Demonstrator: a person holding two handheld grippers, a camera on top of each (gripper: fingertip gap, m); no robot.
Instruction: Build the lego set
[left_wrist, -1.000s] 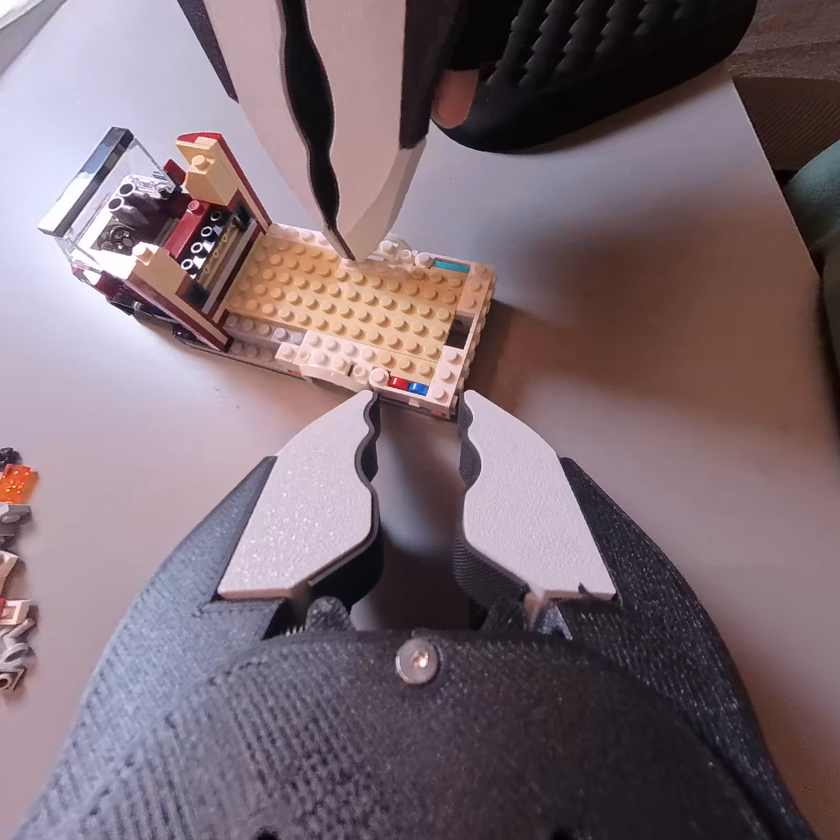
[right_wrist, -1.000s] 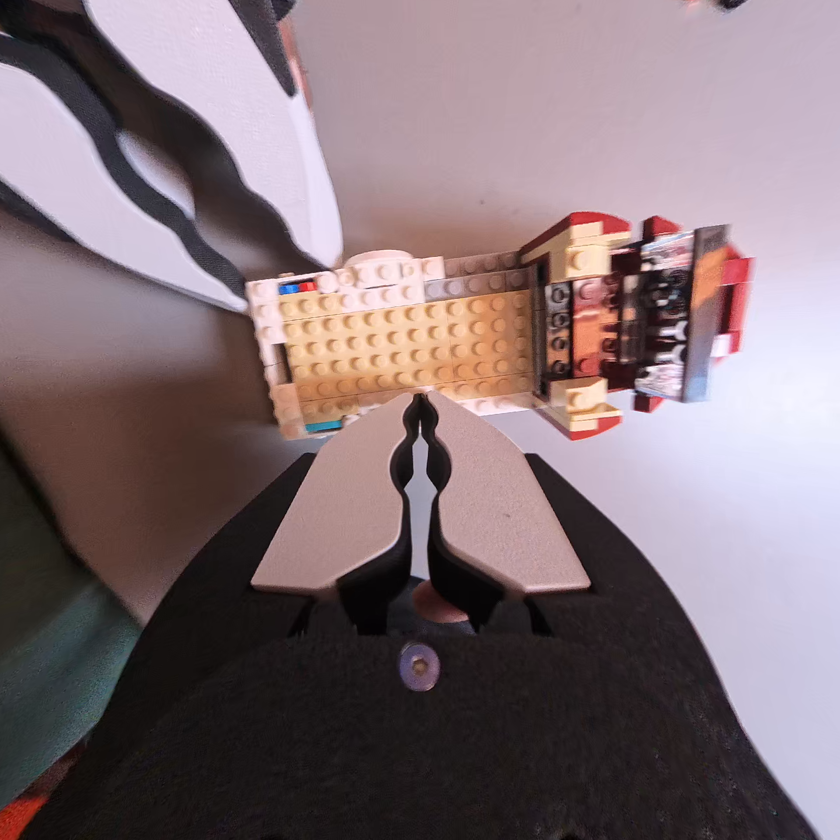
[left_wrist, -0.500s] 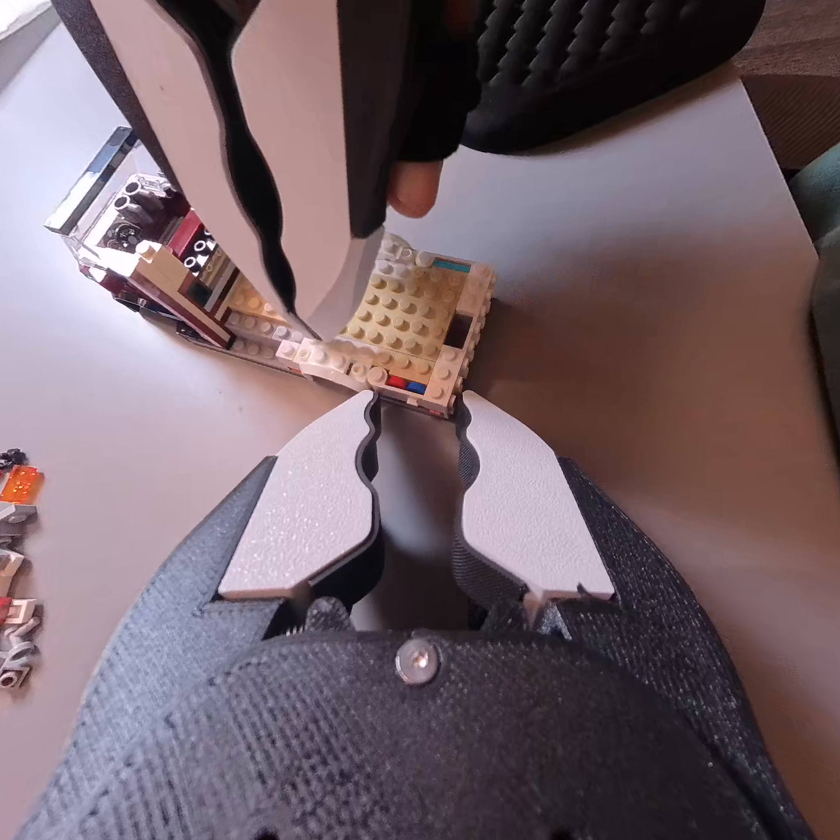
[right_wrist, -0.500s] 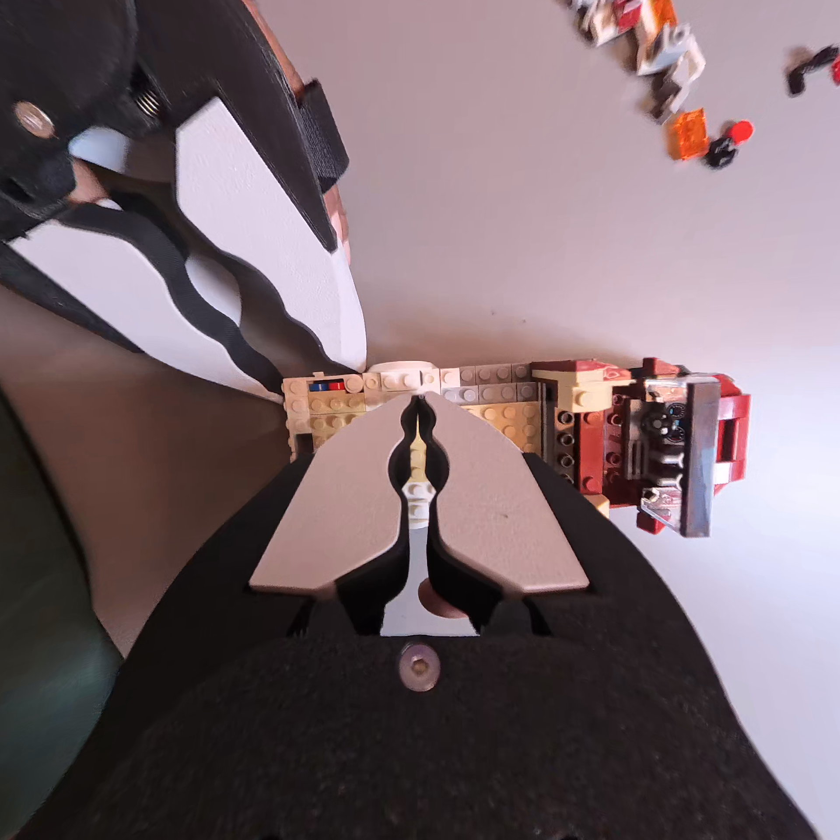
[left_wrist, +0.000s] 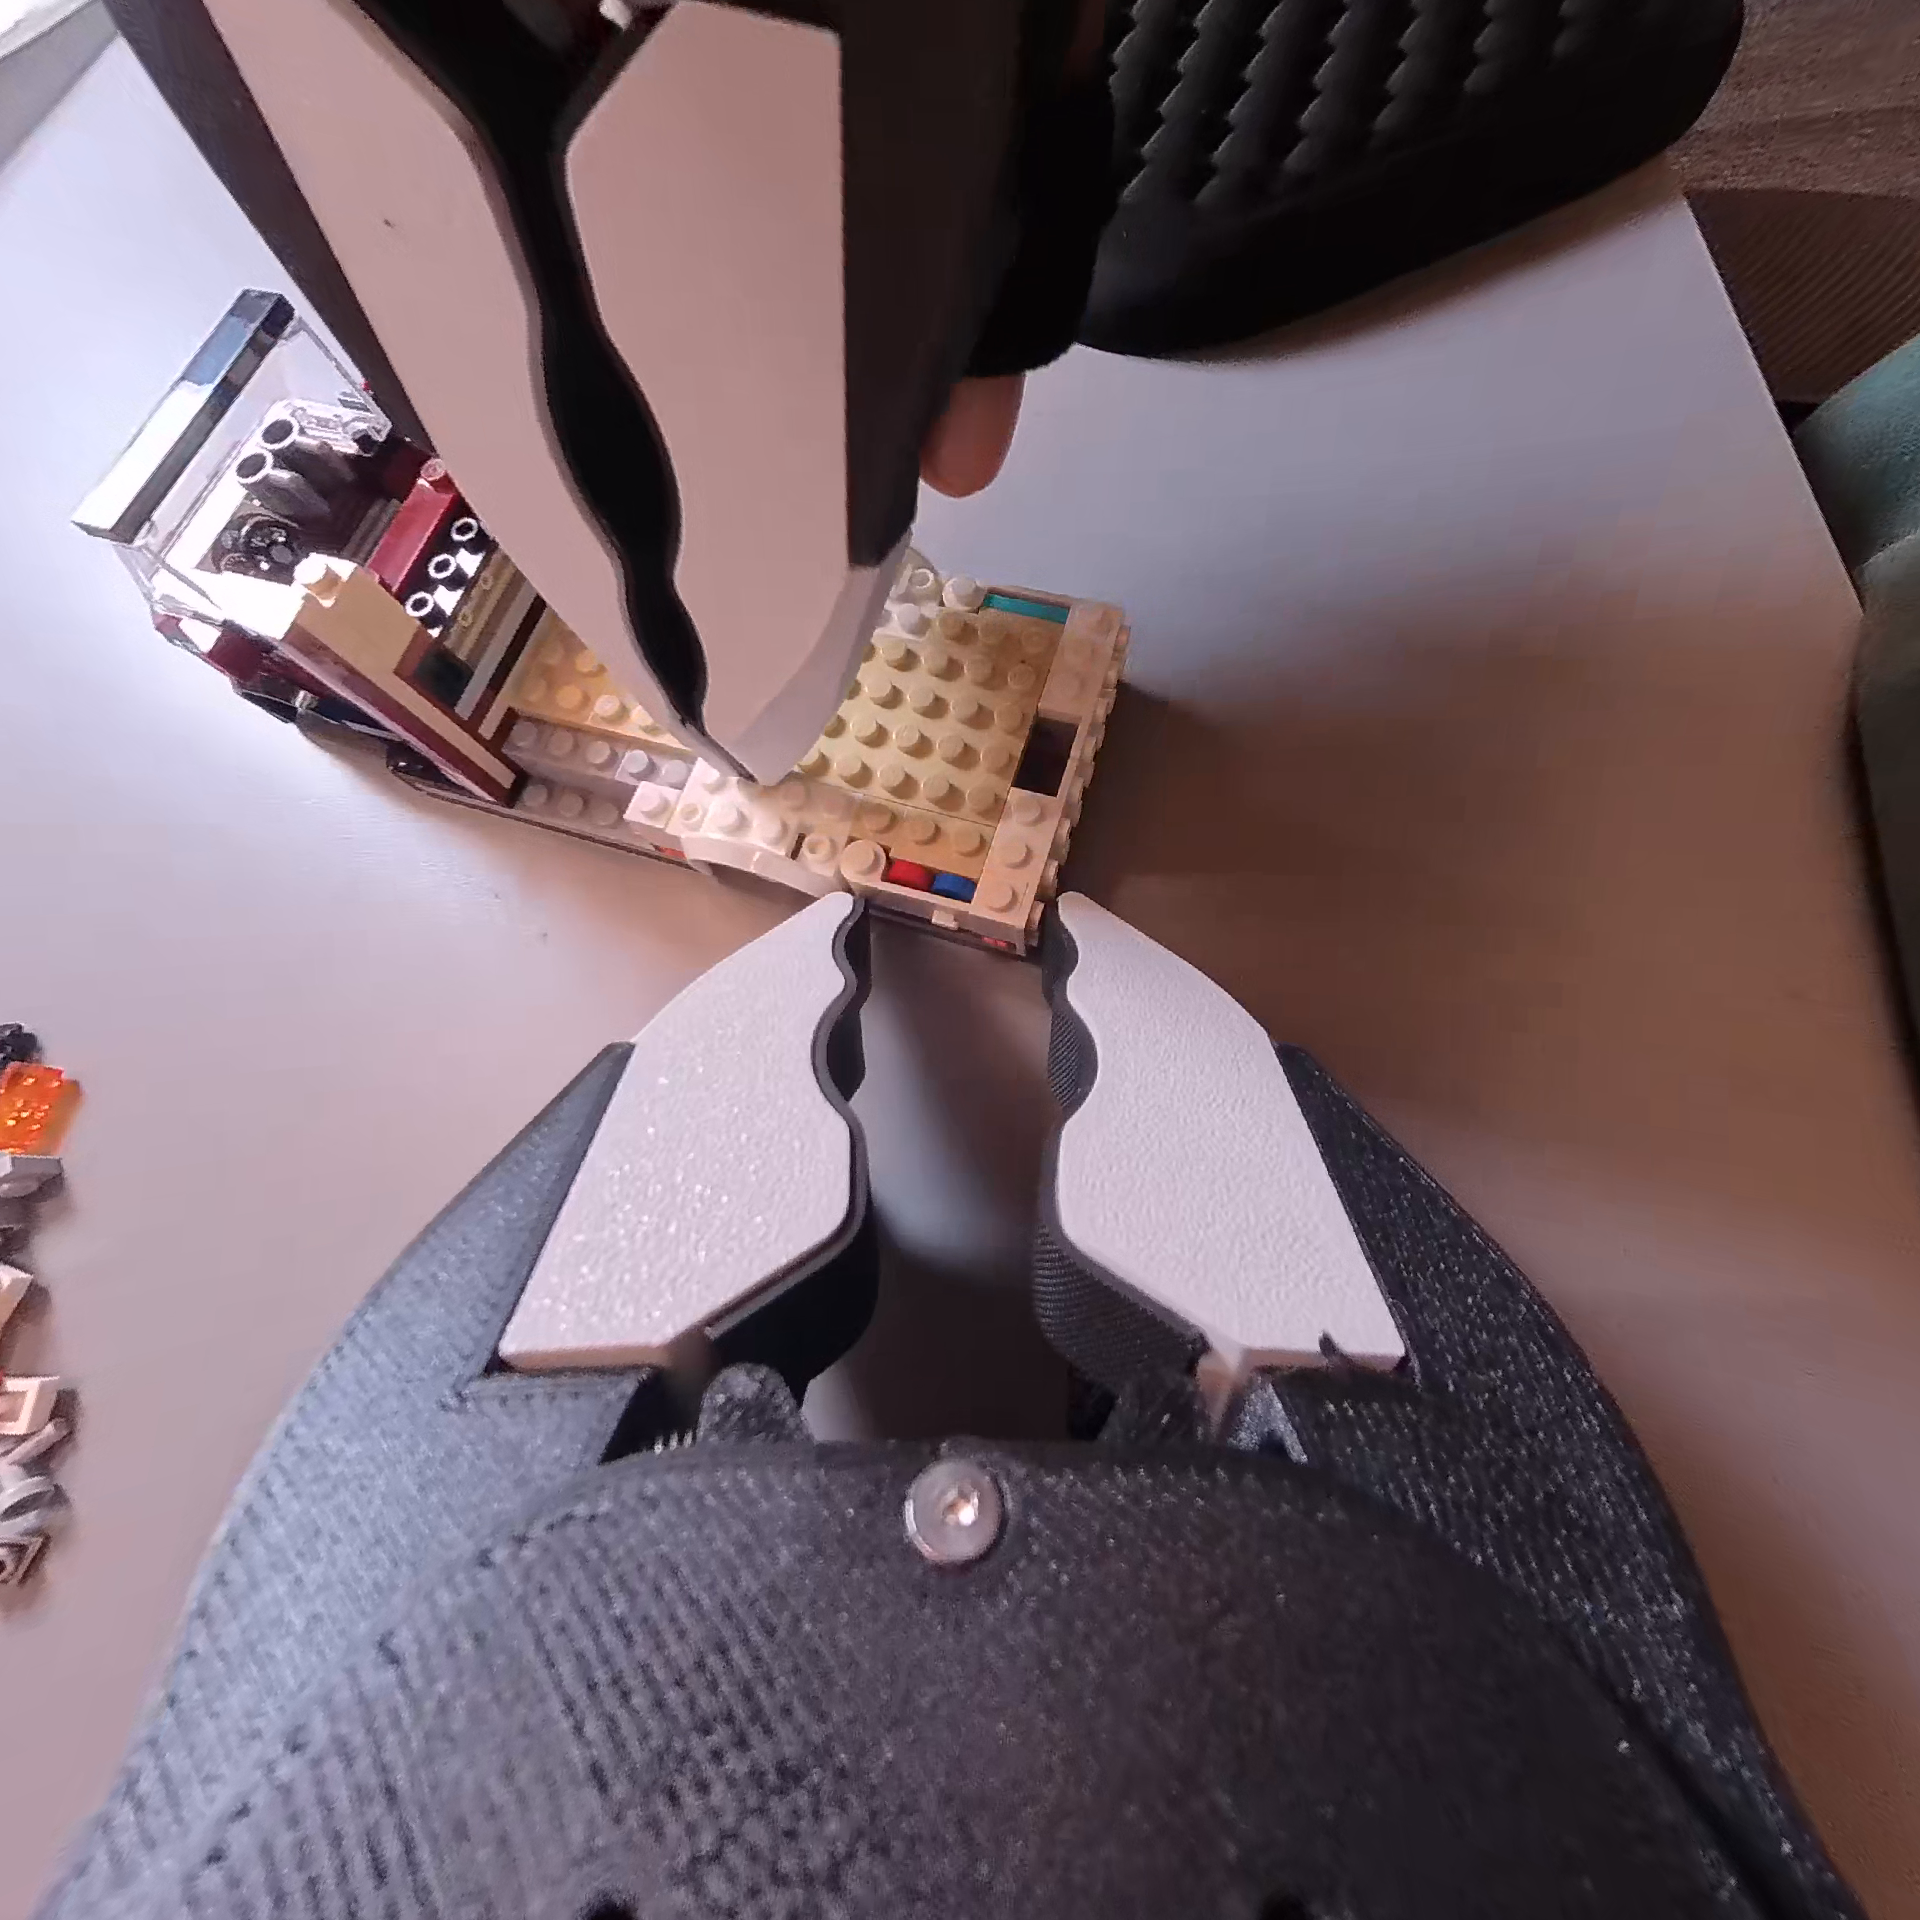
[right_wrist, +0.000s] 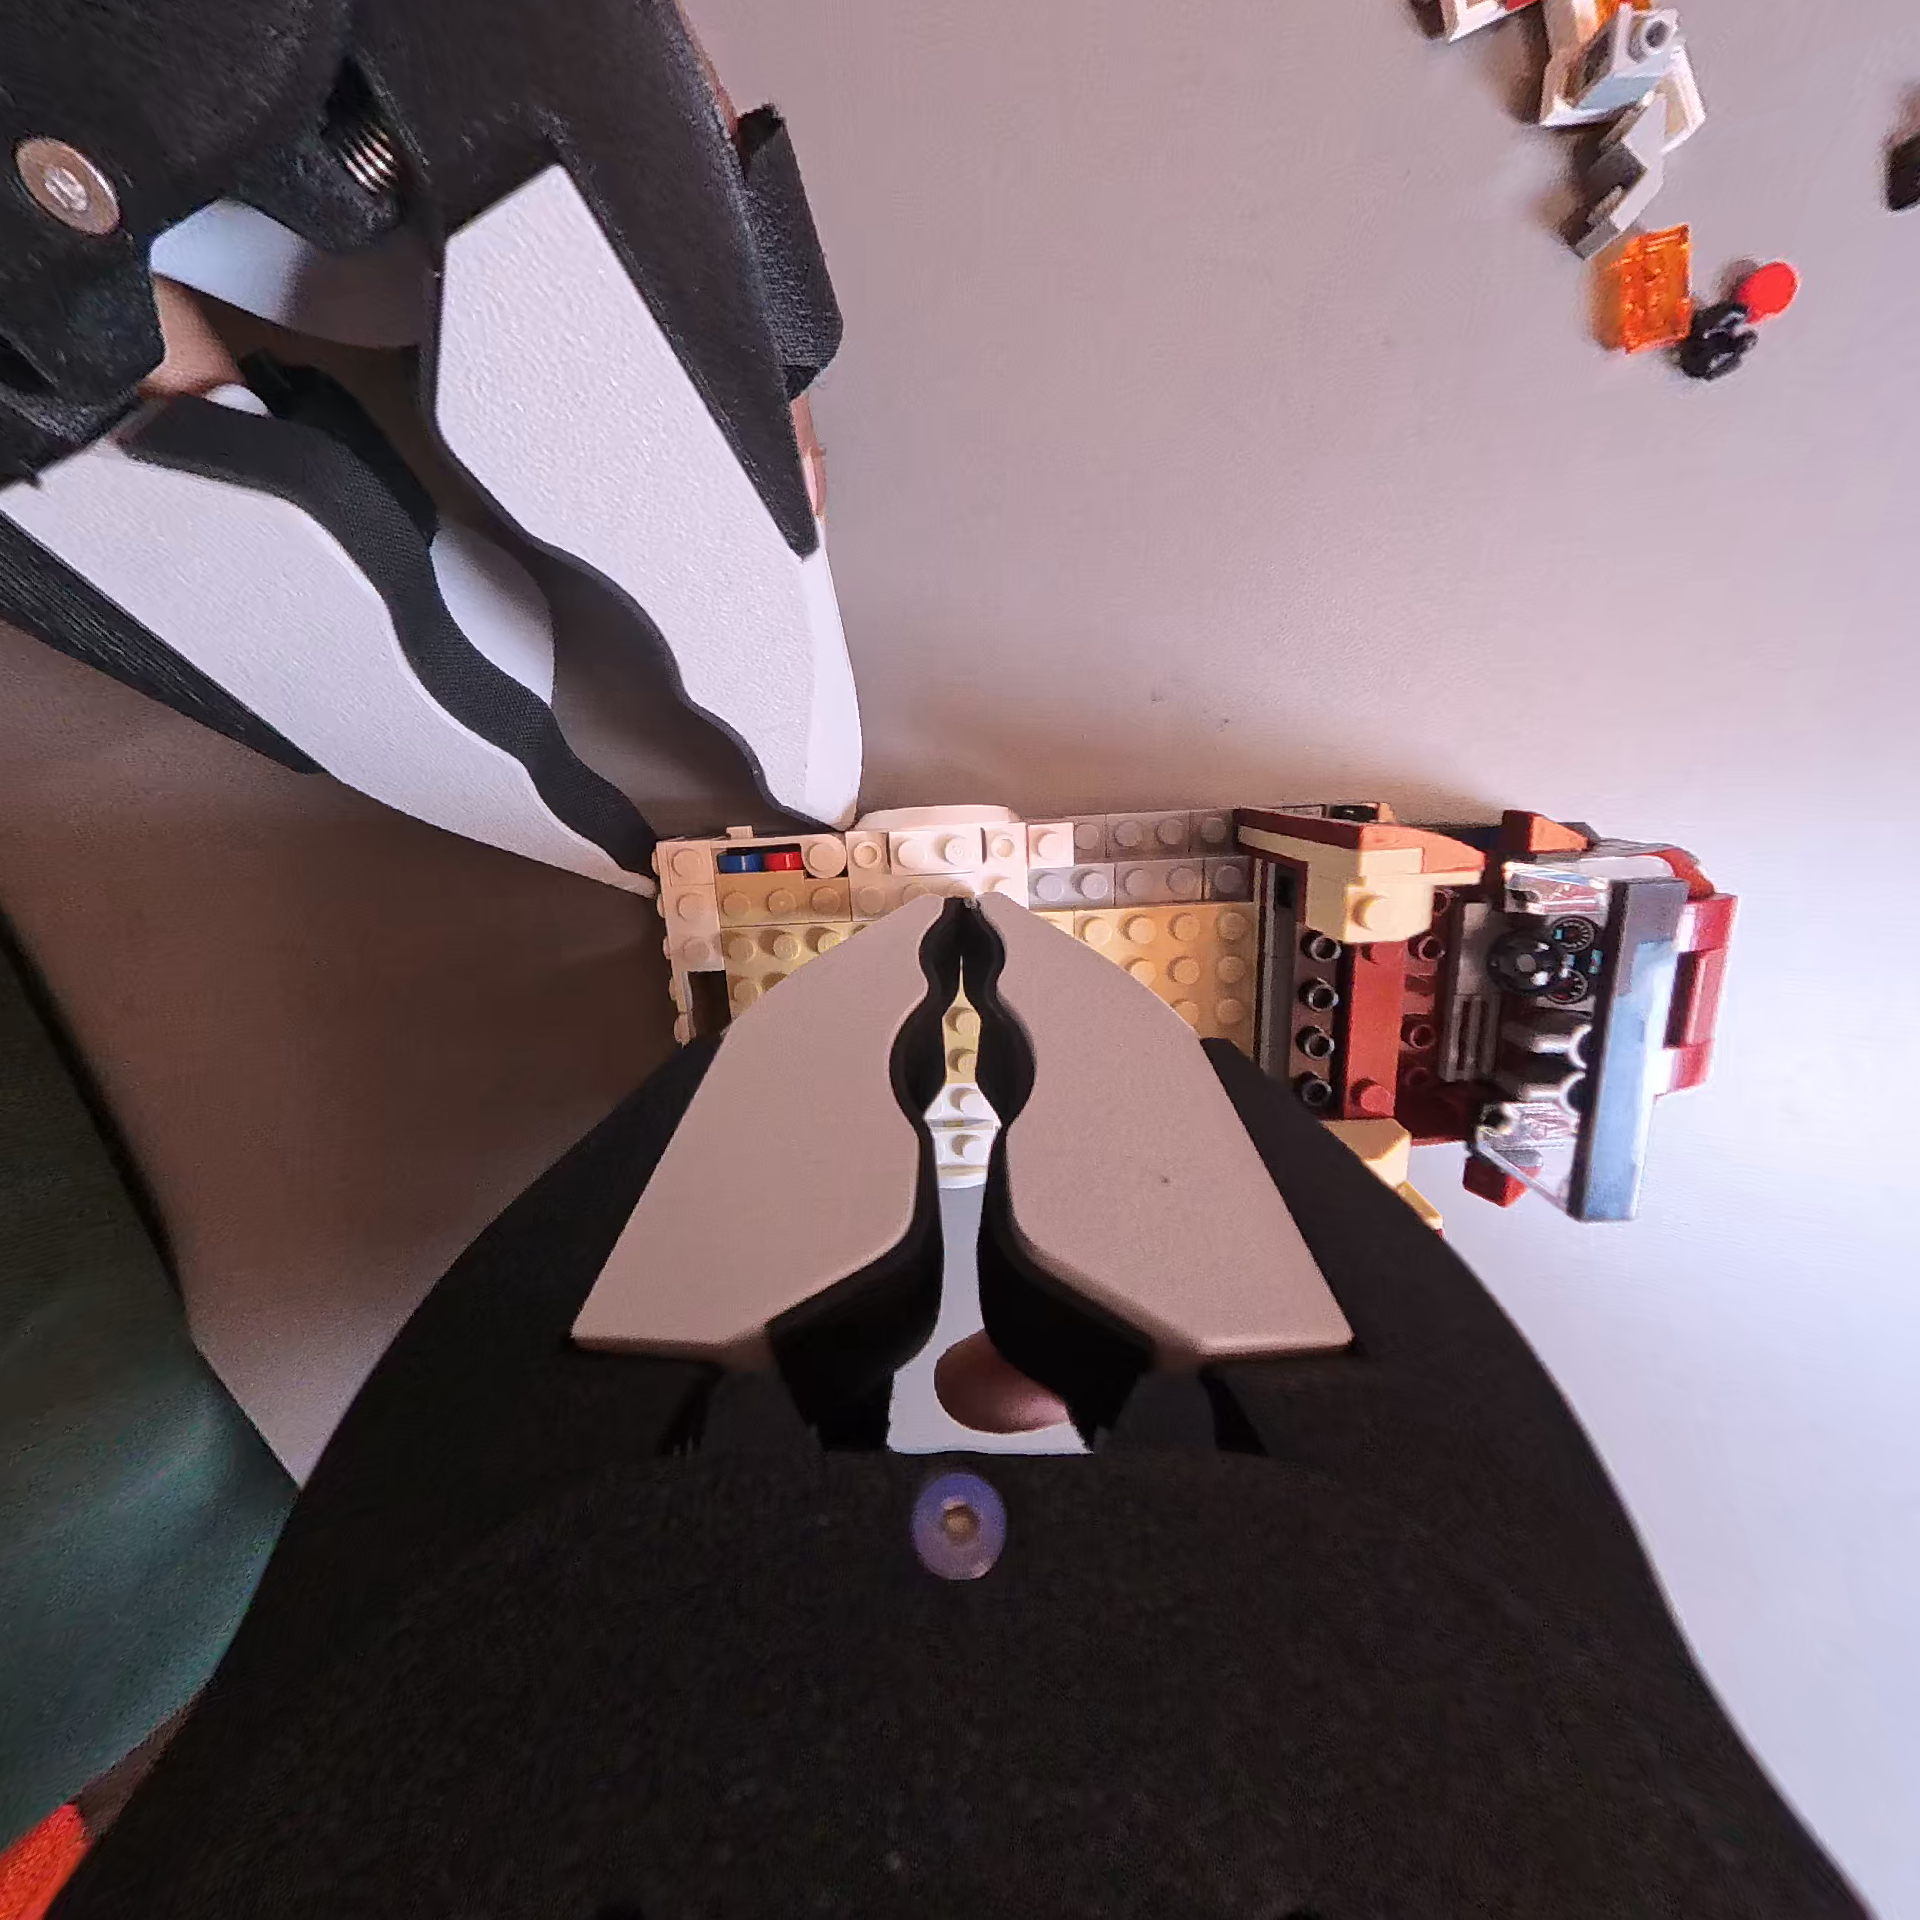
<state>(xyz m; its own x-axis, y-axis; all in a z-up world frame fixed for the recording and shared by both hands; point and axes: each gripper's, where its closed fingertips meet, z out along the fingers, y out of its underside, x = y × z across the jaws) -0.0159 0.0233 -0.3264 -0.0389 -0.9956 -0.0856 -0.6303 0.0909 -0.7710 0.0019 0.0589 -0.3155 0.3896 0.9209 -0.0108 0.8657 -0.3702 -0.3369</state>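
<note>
The lego model (left_wrist: 935, 727) is a vehicle with a tan studded floor, white low walls, and a dark red cab with a clear windshield. It lies on the grey table (left_wrist: 1455, 935). My left gripper (left_wrist: 956, 914) is open, its tips on either side of the model's rear corner. My right gripper (left_wrist: 727, 769) comes down from above, shut, with its tips on the white bricks of the near wall. In the right wrist view the right gripper (right_wrist: 966, 904) is shut over the model (right_wrist: 1143, 935). The left gripper (right_wrist: 743, 847) is at the model's rear end.
Loose small pieces, one of them orange (left_wrist: 31, 1112), lie at the table's left edge; they also show in the right wrist view (right_wrist: 1647, 281). A black mesh chair (left_wrist: 1351, 156) stands past the far edge. The table's right edge (left_wrist: 1766, 416) is close, with something green (left_wrist: 1881, 520) beyond.
My right gripper moved from the model's far wall across the tan floor to the near white wall, staying shut. My left gripper stayed open at the rear corner.
</note>
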